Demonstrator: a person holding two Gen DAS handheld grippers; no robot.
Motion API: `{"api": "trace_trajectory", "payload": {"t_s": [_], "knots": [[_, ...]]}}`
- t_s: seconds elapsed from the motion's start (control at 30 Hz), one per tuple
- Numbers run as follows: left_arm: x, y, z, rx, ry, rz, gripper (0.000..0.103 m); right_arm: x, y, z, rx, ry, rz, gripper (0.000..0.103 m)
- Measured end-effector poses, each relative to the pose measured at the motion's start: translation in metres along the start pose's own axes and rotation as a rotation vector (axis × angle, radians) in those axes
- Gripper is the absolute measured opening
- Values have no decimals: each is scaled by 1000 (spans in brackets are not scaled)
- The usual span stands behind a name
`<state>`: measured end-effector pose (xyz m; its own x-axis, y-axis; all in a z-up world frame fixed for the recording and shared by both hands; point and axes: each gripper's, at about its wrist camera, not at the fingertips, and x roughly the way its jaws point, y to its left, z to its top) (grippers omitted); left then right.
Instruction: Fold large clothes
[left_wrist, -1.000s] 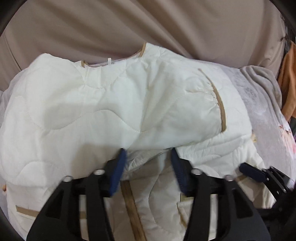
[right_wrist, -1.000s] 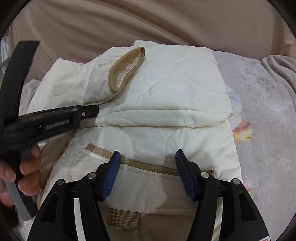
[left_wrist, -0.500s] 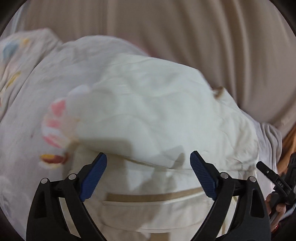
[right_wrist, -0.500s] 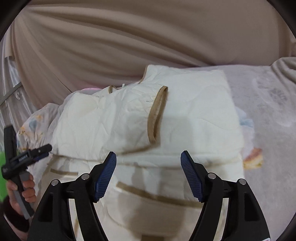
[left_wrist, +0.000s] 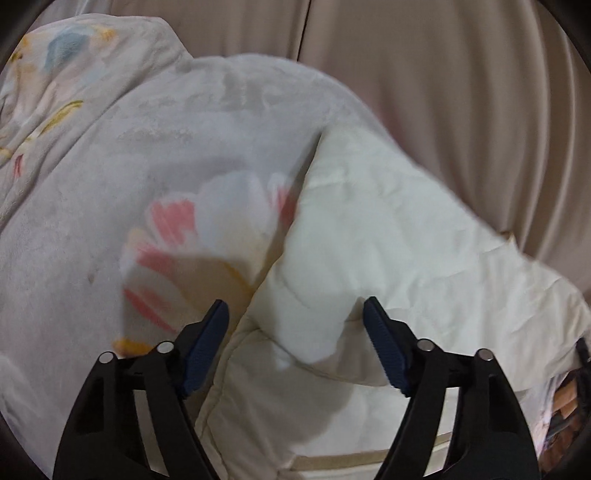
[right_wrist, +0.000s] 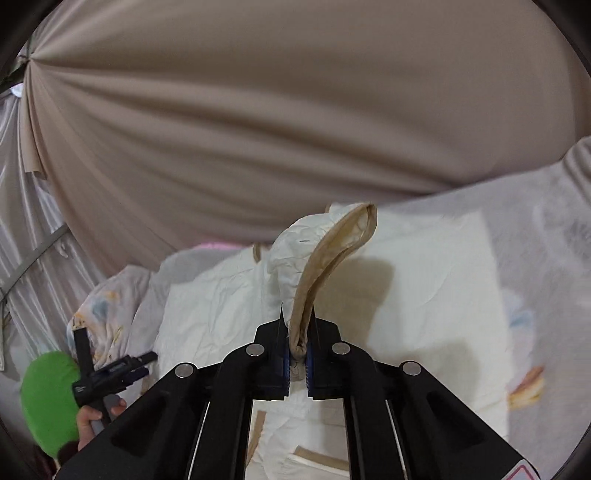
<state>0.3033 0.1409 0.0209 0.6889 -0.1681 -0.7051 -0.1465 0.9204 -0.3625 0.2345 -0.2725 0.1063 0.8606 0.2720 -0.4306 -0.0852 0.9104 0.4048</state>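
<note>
A cream quilted jacket (left_wrist: 388, 258) with tan trim lies partly folded on a flowered bed cover. My left gripper (left_wrist: 295, 332) is open, its blue pads either side of the jacket's left folded edge, holding nothing. My right gripper (right_wrist: 297, 358) is shut on the tan-trimmed sleeve cuff (right_wrist: 332, 258) and holds the sleeve lifted above the jacket body (right_wrist: 424, 295). The left gripper also shows in the right wrist view (right_wrist: 122, 369), held in a hand at the lower left.
The pale flowered bed cover (left_wrist: 129, 184) spreads to the left and also shows at right in the right wrist view (right_wrist: 546, 277). A beige curtain (right_wrist: 277, 110) hangs behind. A green object (right_wrist: 48, 398) is at the lower left.
My right gripper closed on the sleeve cuff and lifted it. My left gripper swung left to the jacket's left edge and narrowed its opening somewhat.
</note>
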Motion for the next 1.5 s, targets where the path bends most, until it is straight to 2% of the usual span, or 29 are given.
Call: {"api": "trace_trajectory", "payload": {"t_s": [0.07, 0.13, 0.17, 0.33, 0.47, 0.53, 0.6, 0.63, 0.7, 0.73, 0.8, 0.87, 0.93, 1.0, 1.07, 1.17, 1.33, 1.43, 1.47, 1.5], "knots": [[11, -1, -10, 25, 20, 17, 71, 14, -19, -8, 1, 48, -93, 6], [14, -1, -15, 30, 22, 12, 71, 60, -51, -31, 5, 229, -223, 5], [11, -1, -15, 31, 17, 19, 71, 72, -63, -41, 19, 269, -232, 3], [-21, -9, -17, 67, -21, 9, 69, 57, -65, -38, 50, 192, -189, 5], [-3, -22, -23, 168, -5, 94, 70, 65, -84, -46, 94, 224, -179, 3], [5, -17, -28, 166, -20, 116, 71, 58, -83, -45, 122, 225, -171, 7], [5, -12, -32, 136, -27, 101, 72, 41, -80, -41, 147, 199, -206, 20], [5, -10, -33, 129, -28, 99, 72, 31, -75, -36, 141, 160, -241, 24], [7, -6, -33, 108, -25, 89, 75, 14, -52, -22, 65, 88, -277, 24], [7, -4, -33, 97, -23, 81, 75, 13, -36, -13, 16, 70, -257, 24], [7, -3, -33, 81, -24, 67, 76, 23, 6, 2, -88, 89, -161, 25], [7, 0, -33, 68, -25, 56, 76, 52, 54, 12, -185, 147, -28, 25], [7, 1, -33, 58, -28, 51, 76, 89, 94, 13, -244, 197, 49, 25], [7, 1, -34, 57, -31, 50, 76, 129, 125, 11, -270, 243, 88, 17], [7, 2, -34, 53, -32, 48, 76, 174, 155, 8, -272, 300, 126, 15], [7, 1, -34, 49, -34, 46, 76, 220, 189, -2, -307, 345, 146, 15], [6, 2, -34, 46, -36, 44, 76, 279, 218, -26, -356, 421, 159, 14], [6, 3, -34, 45, -38, 40, 77, 311, 218, -33, -399, 439, 108, 5], [6, 4, -34, 43, -38, 37, 77, 320, 211, -30, -379, 444, 80, 0], [6, 4, -33, 43, -37, 36, 77, 325, 202, -25, -334, 439, 50, 0]]}}
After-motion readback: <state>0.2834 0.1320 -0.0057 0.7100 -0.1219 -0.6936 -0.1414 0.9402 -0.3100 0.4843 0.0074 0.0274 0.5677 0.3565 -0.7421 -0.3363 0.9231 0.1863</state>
